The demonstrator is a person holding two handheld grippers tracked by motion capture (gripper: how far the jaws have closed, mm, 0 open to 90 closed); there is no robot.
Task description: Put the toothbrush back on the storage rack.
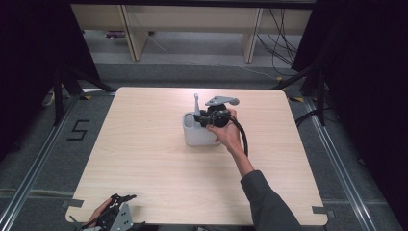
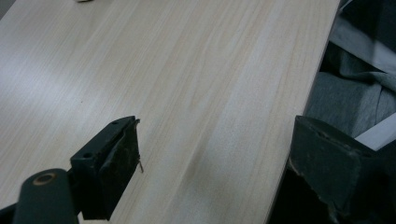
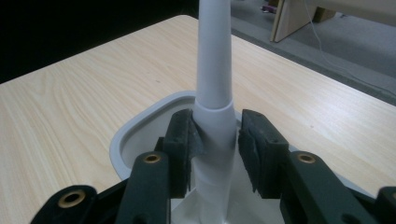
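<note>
Near the worktop's (image 1: 144,159) near-left corner, left gripper (image 2: 212,163) rests open, empty. Right gripper (image 3: 215,140) clamps a white handle (image 3: 214,60), seemingly a brush, in its grey holder (image 1: 195,137). A tilted pull could tip it.

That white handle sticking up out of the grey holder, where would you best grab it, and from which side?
Probably low on the white handle, at the wider collar just above the holder's rim, with a pad on each side. The right gripper is placed exactly there. The handle stands upright and tapers upward, so the thicker base gives the pads more to bear on. Come from the person's side, then lift straight up.
</note>
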